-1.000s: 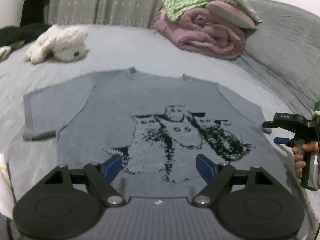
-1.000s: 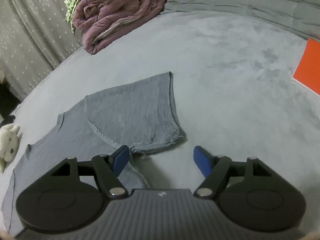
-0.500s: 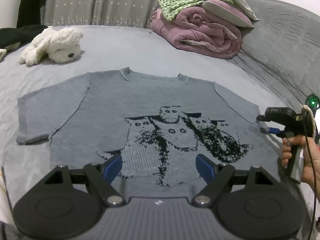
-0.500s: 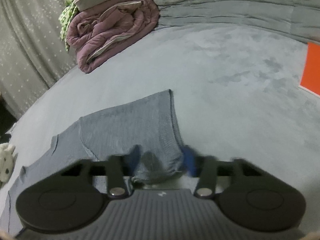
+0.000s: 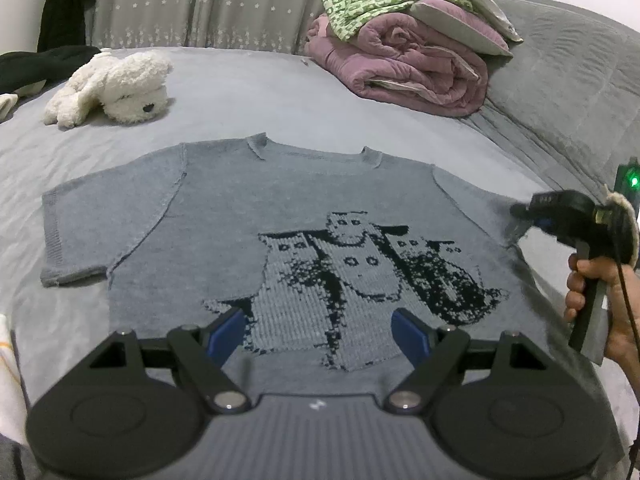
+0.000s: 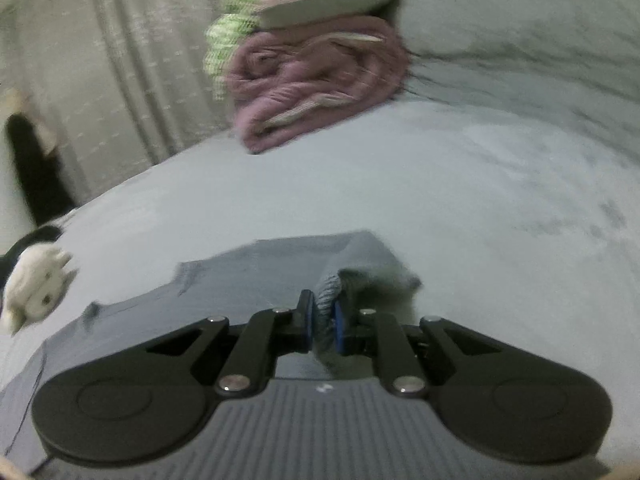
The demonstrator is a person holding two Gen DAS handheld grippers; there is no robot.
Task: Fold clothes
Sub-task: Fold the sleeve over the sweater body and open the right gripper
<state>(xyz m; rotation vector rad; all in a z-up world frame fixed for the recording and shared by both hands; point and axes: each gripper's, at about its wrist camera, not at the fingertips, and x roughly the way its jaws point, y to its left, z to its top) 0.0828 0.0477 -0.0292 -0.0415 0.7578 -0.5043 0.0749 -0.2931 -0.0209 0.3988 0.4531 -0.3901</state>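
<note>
Between closing right gripper [image 6: 322, 320] pads, sweater sleeve [image 6: 332, 286]

Dim, flat indoor light; fisheye-bowed edges, motion-blurred right wrist view.

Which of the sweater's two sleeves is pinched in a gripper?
The sleeve on the purple-quilt side: the right gripper is closing on its cuff, lifting it. The other sleeve, nearer the plush toy, lies flat, untouched.

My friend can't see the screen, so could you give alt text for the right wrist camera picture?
The right gripper is closing its blue-padded fingers on the bunched sleeve edge of a grey sweater spread on a grey bed. Behind lie a rolled purple quilt and a white plush toy.
</note>
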